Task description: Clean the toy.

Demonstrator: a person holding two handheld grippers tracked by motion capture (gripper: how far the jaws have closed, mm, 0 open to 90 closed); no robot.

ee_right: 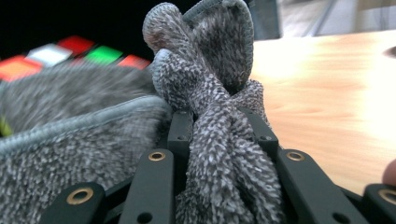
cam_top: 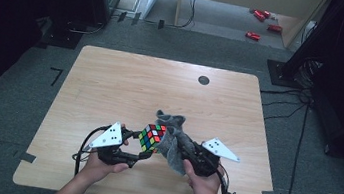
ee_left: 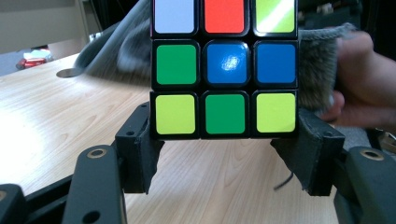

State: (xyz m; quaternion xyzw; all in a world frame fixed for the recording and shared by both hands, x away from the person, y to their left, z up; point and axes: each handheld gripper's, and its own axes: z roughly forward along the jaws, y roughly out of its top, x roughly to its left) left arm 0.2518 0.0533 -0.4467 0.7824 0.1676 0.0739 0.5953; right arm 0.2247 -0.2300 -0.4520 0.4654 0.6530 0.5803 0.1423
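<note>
Left tongs (ee_left: pixel 224 154) pinch the puzzle cube (ee_left: pixel 224 70) by its sides; right tongs (ee_right: pixel 219 140) clamp the grey cloth (ee_right: pixel 219 93), pressed against the cube's far side.

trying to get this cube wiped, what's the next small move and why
Probably slide the right gripper, shut on the grey cloth, across the cube side it touches. The left gripper clamps the cube above the table, and the cloth already lies against it.
</note>
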